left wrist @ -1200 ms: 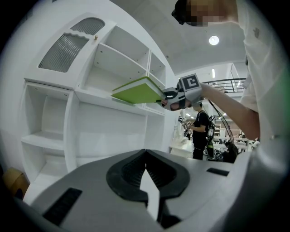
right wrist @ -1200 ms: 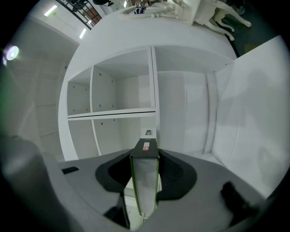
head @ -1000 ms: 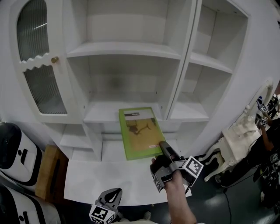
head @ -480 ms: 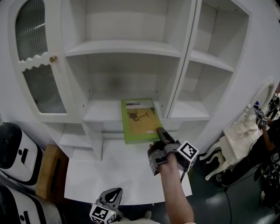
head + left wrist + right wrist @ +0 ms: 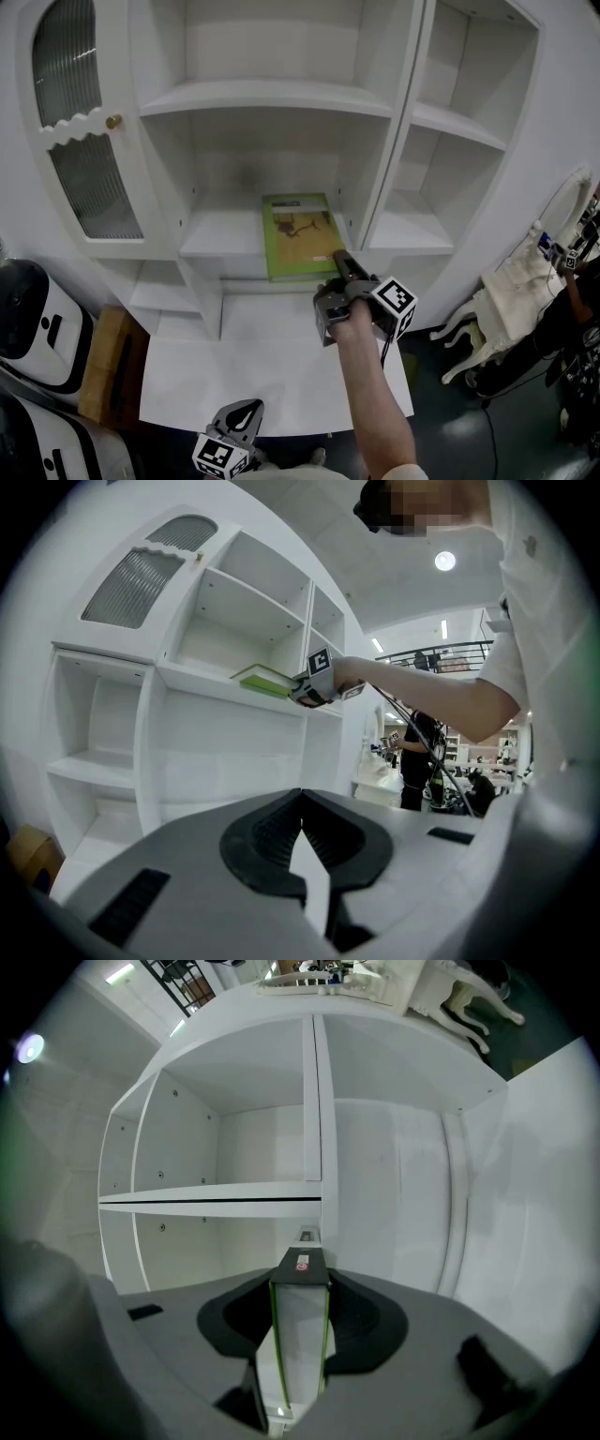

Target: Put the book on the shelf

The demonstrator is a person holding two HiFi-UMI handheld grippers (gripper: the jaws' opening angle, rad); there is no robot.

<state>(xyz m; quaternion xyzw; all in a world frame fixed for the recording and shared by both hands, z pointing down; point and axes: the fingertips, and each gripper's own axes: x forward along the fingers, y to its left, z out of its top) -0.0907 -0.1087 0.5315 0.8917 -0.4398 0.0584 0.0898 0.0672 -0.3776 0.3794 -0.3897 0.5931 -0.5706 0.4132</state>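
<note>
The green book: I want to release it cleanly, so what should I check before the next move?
1. Grip: right gripper shut on the book's near edge. Ok.
2. Placement: most of the book lies over the shelf. Ok.
3. Depth: the book's near end juts past the shelf's front edge. Not ok.
4. Support: whether the book rests on the shelf or hangs just above it. Cannot tell.
5. Room behind: nothing else on that shelf. Ok.
6. Left gripper: low, away from the shelf, jaws together and empty. Ok.
</note>
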